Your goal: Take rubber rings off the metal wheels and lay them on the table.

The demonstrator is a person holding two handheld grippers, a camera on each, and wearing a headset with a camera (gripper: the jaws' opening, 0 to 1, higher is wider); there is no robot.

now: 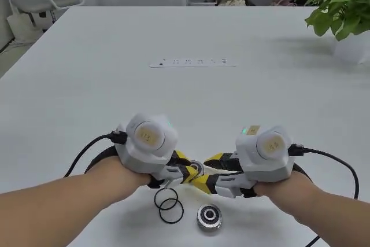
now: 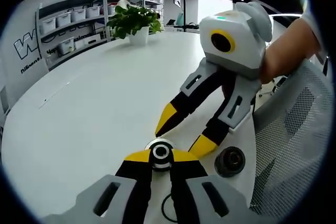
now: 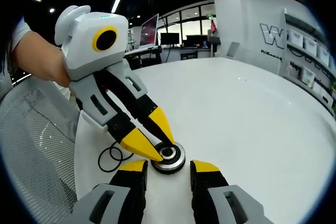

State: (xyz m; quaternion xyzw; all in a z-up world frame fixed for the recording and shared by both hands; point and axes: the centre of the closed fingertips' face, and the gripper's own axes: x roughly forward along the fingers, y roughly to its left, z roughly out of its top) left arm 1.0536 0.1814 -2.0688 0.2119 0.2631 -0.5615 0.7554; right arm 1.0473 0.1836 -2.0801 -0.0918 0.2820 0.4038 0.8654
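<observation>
My left gripper (image 2: 160, 158) is shut on a small metal wheel (image 2: 160, 150) with a dark band round its rim, holding it just above the white table (image 1: 185, 91). In the right gripper view the same wheel (image 3: 169, 157) sits between the left gripper's (image 3: 159, 142) yellow tips. My right gripper (image 3: 169, 168) stands open, facing the wheel from the other side, its tips close to it but apart. In the head view the left gripper (image 1: 184, 169) and the right gripper (image 1: 209, 172) meet at the wheel (image 1: 195, 169). Two black rubber rings (image 1: 168, 204) lie overlapping on the table below them.
A second metal wheel (image 1: 208, 216) lies flat near the table's front edge, right of the rings. A power strip (image 1: 192, 62) lies mid-table. A potted plant (image 1: 341, 7) stands at the far right. A mesh chair back (image 2: 294, 145) is close behind the front edge.
</observation>
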